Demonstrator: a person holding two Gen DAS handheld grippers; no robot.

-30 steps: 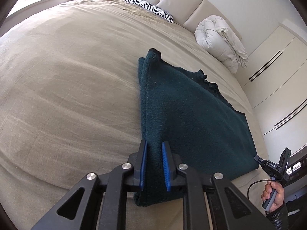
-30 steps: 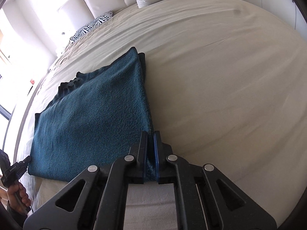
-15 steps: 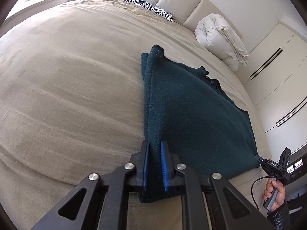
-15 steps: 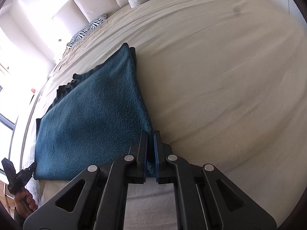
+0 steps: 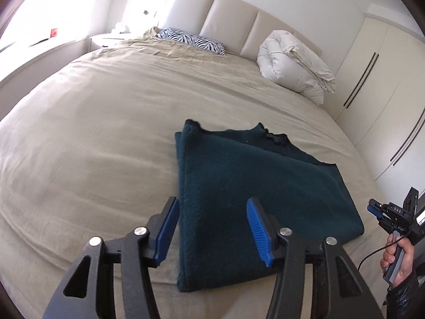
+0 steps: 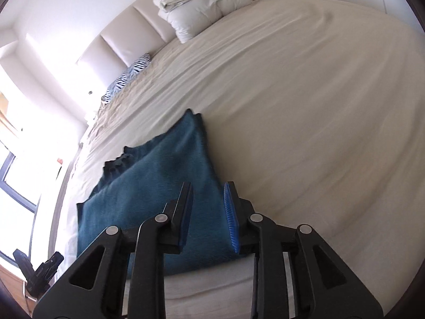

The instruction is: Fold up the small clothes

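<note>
While the dark teal garment (image 5: 255, 186) lies folded flat on the beige bed cover (image 5: 93, 138), near the foot edge of the bed, both tongs hover over its near corners with nothing clasped.

Item 1, left tongs (image 5: 212, 228): black frame, blue ribbed pads. Jaws have just been opening and stand well apart; the garment's near left corner shows in the gap below them, and neither pad presses on it. Released.

Item 2, right tongs (image 6: 208, 218): same build. Jaws have just been opening to a narrower gap; the garment's near right corner shows in that gap, and the pads do not press on it. Released. In the left wrist view these tongs appear at the far right, held by a hand (image 5: 398, 260) in a dark sleeve.

Item 3, garment: fleecy cloth, doubled over, with a ragged dark edge along its far side; the fold runs along the left side in the left wrist view.

Item 4, surroundings: zebra-print pillow (image 5: 191, 40) and rolled white duvet (image 5: 294, 66) at the padded headboard (image 5: 228, 16); cream wardrobe doors (image 5: 385, 85) to the right.
</note>
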